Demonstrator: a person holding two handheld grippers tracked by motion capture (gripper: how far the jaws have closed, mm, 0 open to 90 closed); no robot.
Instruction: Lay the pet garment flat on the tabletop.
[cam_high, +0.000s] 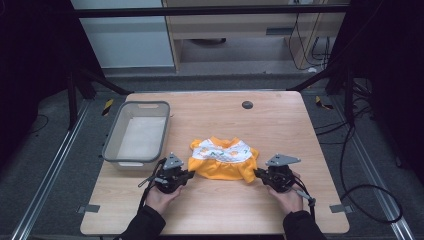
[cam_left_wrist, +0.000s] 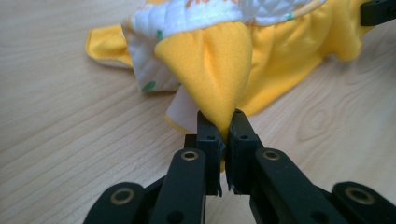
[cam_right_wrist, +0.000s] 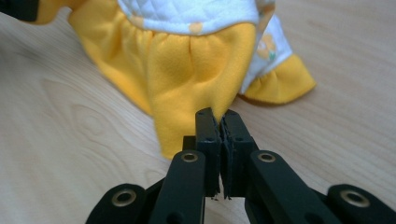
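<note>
While the yellow-and-white dress (cam_high: 223, 159) lay near the middle of the table (cam_high: 210, 210), the left gripper (cam_high: 189, 174) pinched its hem corner at eight o'clock between closed fingers (cam_left_wrist: 208, 135), and the right gripper (cam_high: 258, 174) clamped the four o'clock corner likewise.

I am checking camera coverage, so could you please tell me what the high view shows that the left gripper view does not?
High view alone: the grey bin at the table's left, both hands, and the whole yellow and white garment lying between the tools. Left gripper view alone: the left tool shut on a pinched fold of the yellow hem, lifted into a peak. Both: the garment, the wooden table, and the right tool at the garment's other corner.
</note>
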